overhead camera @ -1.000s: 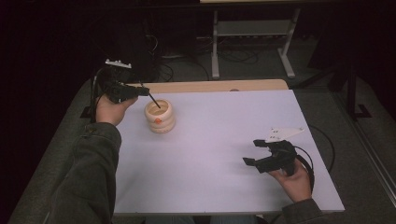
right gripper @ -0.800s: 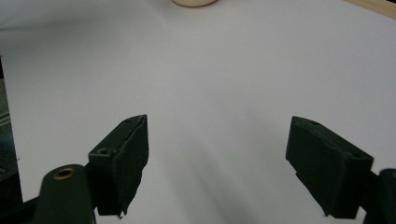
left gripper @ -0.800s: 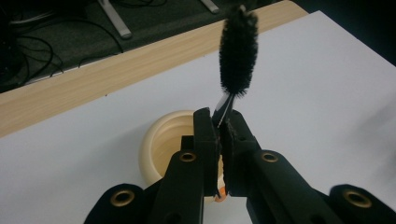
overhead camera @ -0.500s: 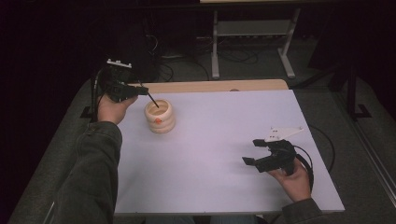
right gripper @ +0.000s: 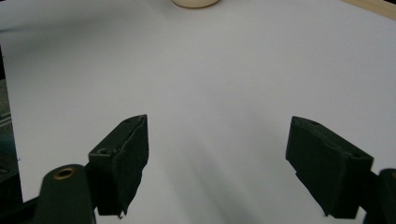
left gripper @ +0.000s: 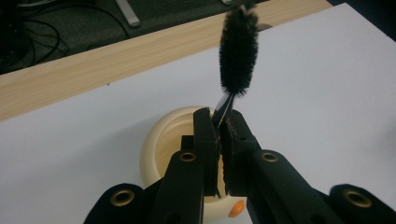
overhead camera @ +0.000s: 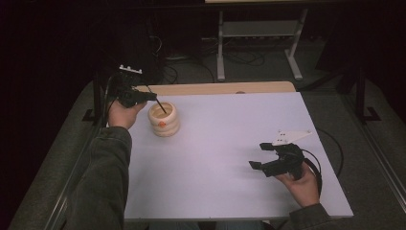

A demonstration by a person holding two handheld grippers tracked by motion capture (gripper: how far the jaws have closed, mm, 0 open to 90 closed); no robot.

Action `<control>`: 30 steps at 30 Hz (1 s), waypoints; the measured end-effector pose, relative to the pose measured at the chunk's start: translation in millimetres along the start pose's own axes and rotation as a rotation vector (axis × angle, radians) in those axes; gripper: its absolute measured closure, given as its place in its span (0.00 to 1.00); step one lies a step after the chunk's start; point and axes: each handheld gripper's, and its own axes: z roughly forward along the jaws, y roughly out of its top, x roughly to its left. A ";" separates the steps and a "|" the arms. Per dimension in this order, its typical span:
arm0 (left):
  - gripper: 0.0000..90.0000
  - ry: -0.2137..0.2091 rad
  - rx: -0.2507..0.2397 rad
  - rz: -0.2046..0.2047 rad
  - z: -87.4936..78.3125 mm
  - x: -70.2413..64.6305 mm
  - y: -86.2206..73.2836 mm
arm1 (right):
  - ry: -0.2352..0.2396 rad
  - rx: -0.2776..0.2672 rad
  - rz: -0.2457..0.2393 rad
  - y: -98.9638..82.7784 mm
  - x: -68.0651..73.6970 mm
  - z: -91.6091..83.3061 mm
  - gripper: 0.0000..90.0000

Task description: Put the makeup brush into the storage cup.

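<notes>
Overhead view, 2 close tool views

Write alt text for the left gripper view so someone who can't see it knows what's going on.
Two black jaws of the left gripper clamp the thin handle of a black bottle brush, its bristles sticking up and away. Just beneath sits a cream cup with an orange spot, on a white table edged by a wood strip.

**A:** so where's everything sitting on the table point(overhead camera: 230, 191)?

**B:** the ridged pot point(overhead camera: 163, 120) is at the far left, just in front of the wooden strip point(overhead camera: 215, 88) along the back edge. My left gripper point(overhead camera: 152, 97) is right beside it, bottle brush point(left gripper: 238, 51) over its mouth. My right gripper point(overhead camera: 258, 155) sits near right, well apart from both.
</notes>
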 end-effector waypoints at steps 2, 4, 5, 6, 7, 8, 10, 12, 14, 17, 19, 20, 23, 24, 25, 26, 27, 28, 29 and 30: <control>0.95 0.012 0.007 -0.003 1.8 0.5 -1.6 | 0.001 -0.001 0.000 -0.2 0.0 0.4 0.23; 0.96 0.006 0.005 -0.013 2.7 2.1 -3.5 | 0.002 0.000 -0.001 -0.3 0.2 0.6 0.23; 0.95 0.008 0.007 -0.012 3.4 2.8 -4.7 | 0.002 0.000 -0.002 -0.3 0.3 0.6 0.23; 0.95 0.008 0.011 -0.016 4.3 3.3 -5.9 | 0.003 -0.001 0.003 -0.2 0.7 0.6 0.23; 0.95 0.008 0.013 -0.017 5.1 4.2 -7.1 | 0.002 0.002 0.003 -0.1 0.8 0.4 0.23; 0.95 0.015 0.013 -0.018 5.8 4.6 -8.3 | 0.003 0.001 0.001 -0.2 0.6 0.7 0.23; 0.95 0.012 0.010 -0.028 7.6 6.4 -11.1 | 0.004 0.002 -0.003 -0.2 0.7 1.1 0.23; 0.95 0.014 0.015 -0.034 9.0 7.6 -13.2 | 0.005 0.003 -0.005 -0.4 0.6 1.3 0.23; 0.95 0.017 0.019 -0.034 10.7 9.1 -15.7 | 0.005 0.005 -0.002 -0.5 0.8 1.3 0.23; 0.95 0.015 0.022 -0.038 12.4 9.8 -18.7 | 0.005 0.007 -0.004 -0.5 1.0 1.5 0.23; 0.95 0.013 0.026 -0.037 13.5 10.0 -20.3 | 0.005 0.005 -0.006 -0.4 1.2 1.2 0.23; 0.95 0.010 0.023 -0.037 13.4 10.2 -21.3 | 0.006 0.004 -0.003 -0.3 1.3 1.1 0.23; 0.95 0.007 0.021 -0.045 13.7 11.4 -24.2 | 0.007 0.004 -0.002 -0.4 1.1 1.0 0.23; 0.95 0.007 0.021 -0.045 13.7 11.4 -24.2 | 0.007 0.004 -0.002 -0.4 1.1 1.0 0.23; 0.95 0.007 0.025 -0.042 13.9 12.2 -26.6 | 0.006 0.005 -0.002 -0.4 1.2 0.8 0.23; 0.95 0.008 0.027 -0.043 14.1 12.5 -27.7 | 0.006 0.004 0.000 -0.4 1.0 0.5 0.23; 0.95 0.007 0.027 -0.045 14.3 12.8 -28.7 | 0.006 0.004 0.001 -0.4 1.0 0.4 0.23; 0.95 0.005 0.025 -0.045 14.3 13.2 -29.6 | 0.007 0.003 0.001 -0.4 1.0 0.6 0.23; 0.95 0.002 0.028 -0.043 14.1 13.6 -30.3 | 0.006 0.003 -0.003 -0.3 1.2 0.8 0.23; 0.95 -0.003 0.033 -0.045 14.4 13.6 -31.2 | 0.006 0.003 -0.003 -0.3 1.2 0.8 0.23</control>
